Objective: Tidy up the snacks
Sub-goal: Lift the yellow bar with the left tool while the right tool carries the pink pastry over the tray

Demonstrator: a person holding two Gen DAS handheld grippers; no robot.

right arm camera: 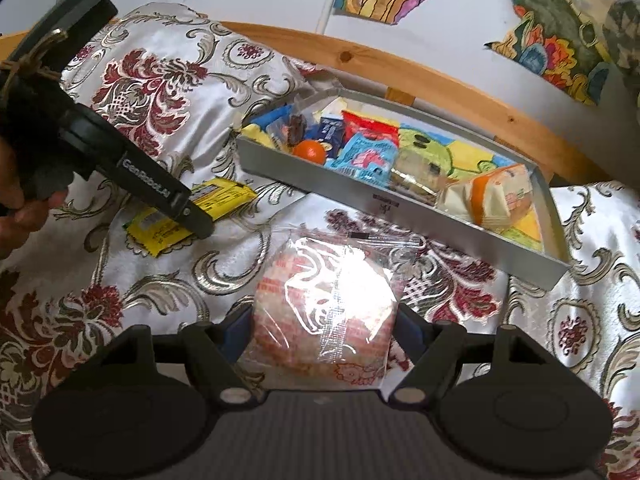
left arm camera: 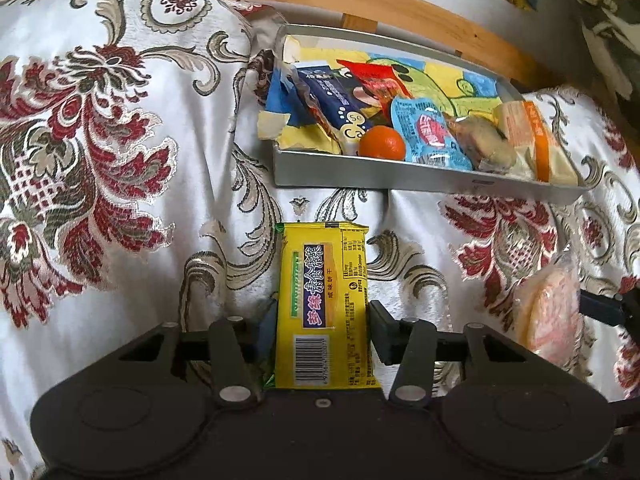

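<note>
Both grippers are working the bedspread (left arm camera: 120, 240) in front of a shallow grey tray (left arm camera: 360, 168) that sits against the wooden bed rail (left arm camera: 400, 4) and serves as the collecting place for the snacks. The left gripper (left arm camera: 320, 320) has its two fingers set either side of a yellow cracker packet (left arm camera: 324, 300), which lies lengthwise between them, barcode end nearest the camera; the right finger seems to touch the wrapper's edge, but whether the jaws are pressing it or only bracketing it I cannot tell, and in the right wrist view the packet (right arm camera: 216, 200) looks to be lying flat on the cloth under the finger. The right gripper (right arm camera: 324, 320) straddles a clear-wrapped round pastry (right arm camera: 324, 312), its blue pads against the sides of the bag, which looks like a grip across the widest part so the slippery film will not slide out. Both items lie on the bedspread near the tray's front wall, not yet inside. The tray already holds an orange mandarin (left arm camera: 382, 144), a light blue packet (left arm camera: 432, 136), a dark blue packet (left arm camera: 340, 100), a red packet (left arm camera: 376, 80) and an orange-banded wrapped cake (left arm camera: 536, 140) at its right end. Free space seems to remain toward its back wall, probably where these two should go.
</note>
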